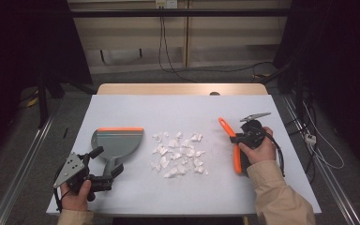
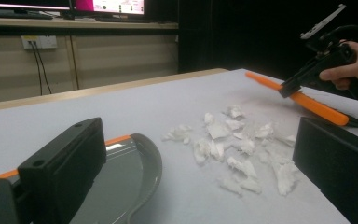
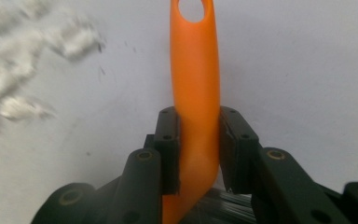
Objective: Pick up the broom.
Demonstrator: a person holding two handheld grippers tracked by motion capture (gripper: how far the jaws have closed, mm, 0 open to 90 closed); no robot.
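Right gripper view shows your right hand-held gripper (image 3: 198,149) clamped on the orange brush handle (image 3: 195,79); your left hand-held gripper (image 2: 191,172) stands wide beside the dustpan (image 2: 121,172).

Looks like a lab or test room to me, not anyone's home. There's a plain table (image 1: 122,101) with a white sheet over it sitting in the middle of a grey floor, and metal rails (image 1: 21,168) run along the floor on both sides. Dark curtains (image 1: 337,61) hang at the left and right. The far wall has beige panels with a power outlet (image 1: 166,4) and black cables (image 1: 163,42) dangling down. The left gripper view also catches lit monitors (image 2: 107,5) up on a shelf.
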